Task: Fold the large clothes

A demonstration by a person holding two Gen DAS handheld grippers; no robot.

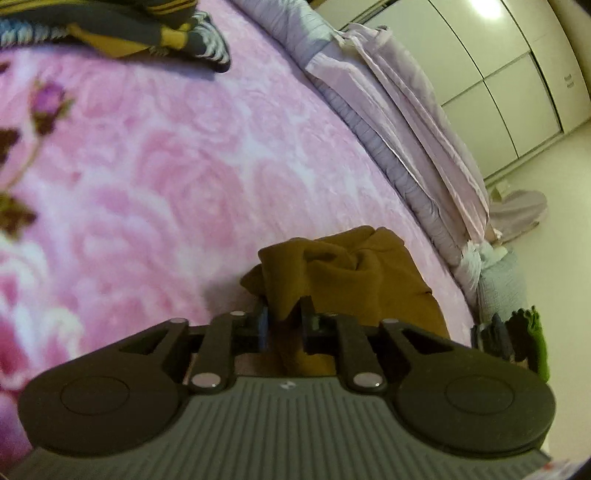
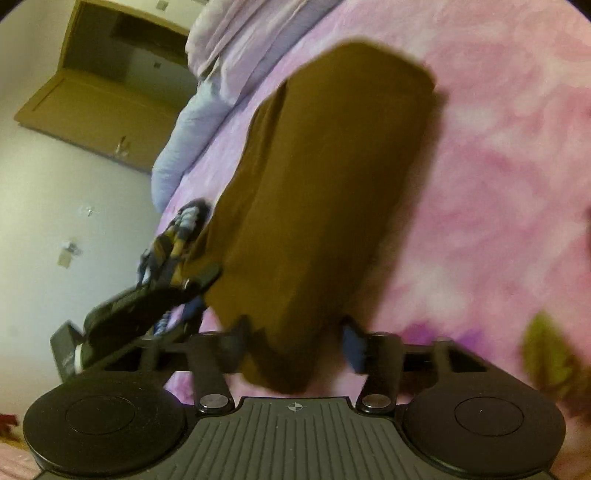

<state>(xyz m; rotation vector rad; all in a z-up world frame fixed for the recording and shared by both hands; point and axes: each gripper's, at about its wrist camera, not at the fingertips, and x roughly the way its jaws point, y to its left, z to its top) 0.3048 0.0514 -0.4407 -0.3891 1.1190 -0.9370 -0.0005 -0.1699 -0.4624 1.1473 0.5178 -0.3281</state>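
While the brown garment (image 2: pixel 321 192) lies in a long folded strip on the pink floral blanket (image 1: pixel 177 162) covering the bed, both hand-held grippers sit at its edges. Left hand-held gripper (image 1: pixel 284 321): jaws nearly together, pinching a bunched fold of the brown cloth between the pads; fabric rises crumpled just beyond the fingertips. Right hand-held gripper (image 2: pixel 295 332): jaws spread wide, the near end of the strip lies between them; the view is blurred, so I cannot tell whether the pads actually press on the cloth. It looks loose, with gaps at both sides.

In the right wrist view the left hand-held gripper shows at the strip's left edge, touching the cloth. A pile of striped dark, yellow and blue clothes (image 1: pixel 110 29) sits at the far part of the blanket, well apart from the brown garment in the left wrist view. Lilac bedding (image 1: pixel 399 122) is bunched along the bed's edge. Pale wardrobe doors (image 1: pixel 498 74) stand beyond it. A green cloth (image 1: pixel 532 339) lies beside the bed's edge, near the floor.
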